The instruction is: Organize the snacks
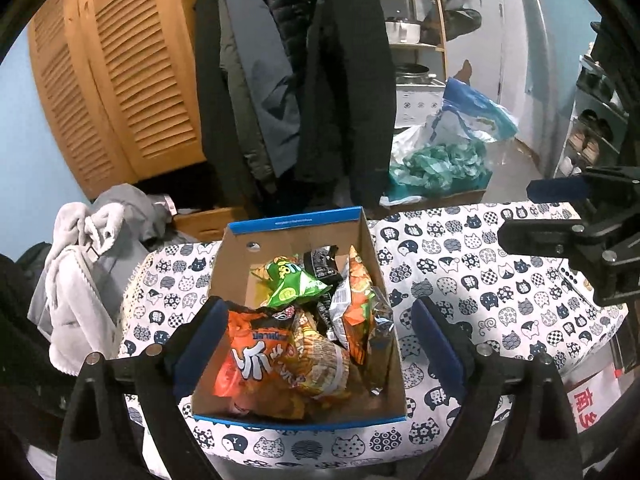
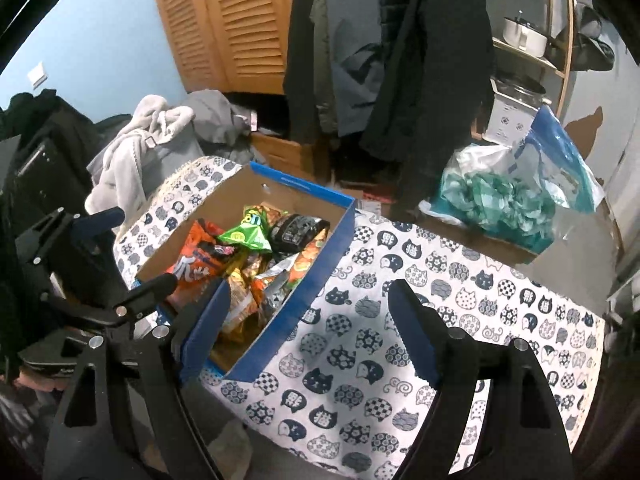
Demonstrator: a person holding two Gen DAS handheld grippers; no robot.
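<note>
Both hand-held grippers hang empty over the table. Taking them from left to right: the left gripper [image 1: 316,320], black-framed with blue pads, has its jaws spread wide, one pad to each side of the brown cardboard box with blue edging [image 1: 296,220], with nothing between the pads but air above the snacks. That box sits on a white tablecloth printed with navy cat faces [image 1: 480,272], close to the near edge of the table. Inside it the packets lie heaped: a crumpled orange chip bag [image 1: 252,356] at the near end, a bright green foil bag [image 1: 294,286] on top of the pile, and a black packet [image 1: 322,264] at the far end. The right gripper [image 2: 308,324] is also open and holds nothing; its left pad overlaps the box's near corner in its own view, and the rest of it is over bare cloth.

Risks, as I judge them: the box stands near the table's edge, so a careless nudge from either gripper could push it off. The foil bags are slick and puffy, so a grip on one may slip or crush its contents. The loose heap could also spill if one packet drags another.
</note>
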